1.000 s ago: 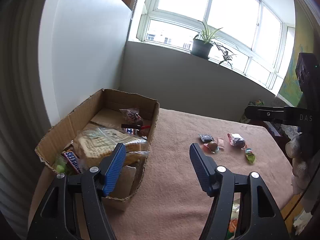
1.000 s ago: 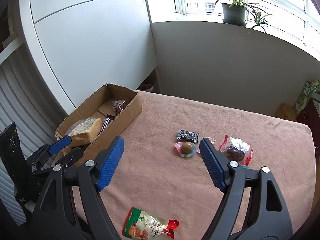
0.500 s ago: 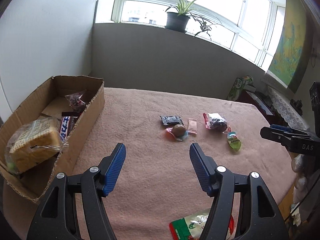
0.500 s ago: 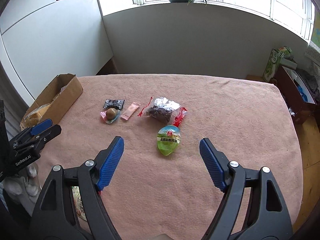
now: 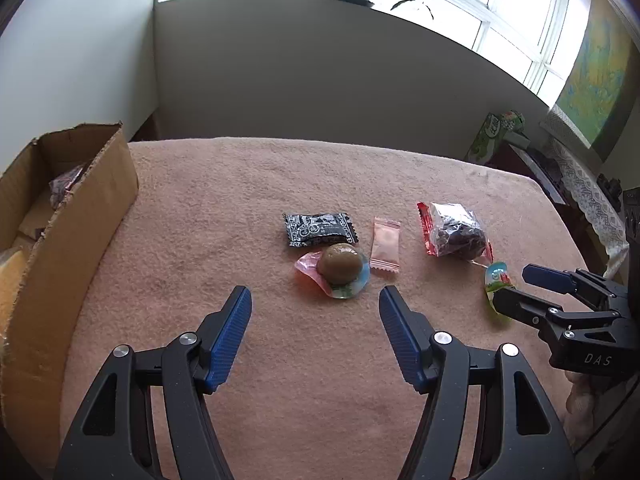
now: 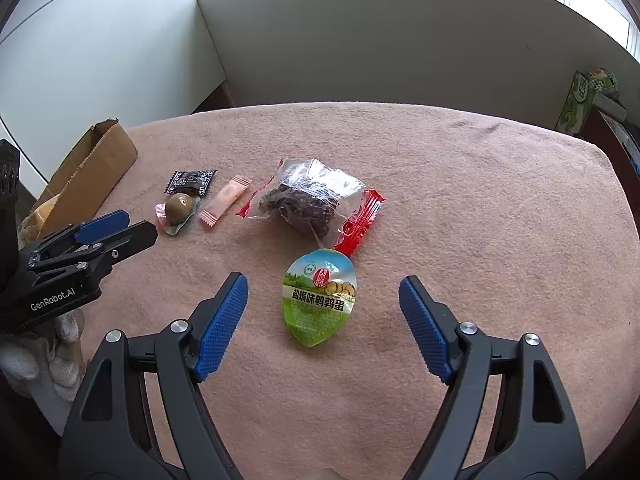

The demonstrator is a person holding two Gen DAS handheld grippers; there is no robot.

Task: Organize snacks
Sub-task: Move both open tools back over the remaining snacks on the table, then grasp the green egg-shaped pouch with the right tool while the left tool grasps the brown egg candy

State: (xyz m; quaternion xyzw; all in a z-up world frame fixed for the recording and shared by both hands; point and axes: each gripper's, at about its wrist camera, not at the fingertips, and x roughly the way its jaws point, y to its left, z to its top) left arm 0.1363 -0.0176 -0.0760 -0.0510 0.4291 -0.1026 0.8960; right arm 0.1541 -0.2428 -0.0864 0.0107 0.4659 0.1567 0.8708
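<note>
pink towelling cloth [image 6: 460, 208] covers the table below a grey wall; cardboard box [image 5: 76, 208] stands at the far left edge, some snacks already inside it; five packets lie loose in a loose row across the middle of the cloth.

right gripper [image 6: 323, 300] hangs with jaws spread wide and holding nothing; green egg pack [image 6: 319, 298] lies flat on the cloth directly ahead, between the two fingertips but slightly left of centre; its long axis runs roughly along the line of approach, pointed end toward the camera, rounded end touching the red-edged dark snack bag [image 6: 316, 204] beyond.

left gripper [image 5: 315, 304] likewise wide and empty; round brown sweet in clear wrapper [image 5: 340, 270] lies just ahead of its fingertips, near centre; black sachet [image 5: 320, 229] behind it lies crosswise; pink sachet [image 5: 385, 249] beside it lies lengthwise.

judgement: right gripper is the nearer to the egg pack, left to the brown sweet; closing across the egg pack's short axis seems feasible with a short descent; box lies well to the left, on the left gripper's side.
</note>
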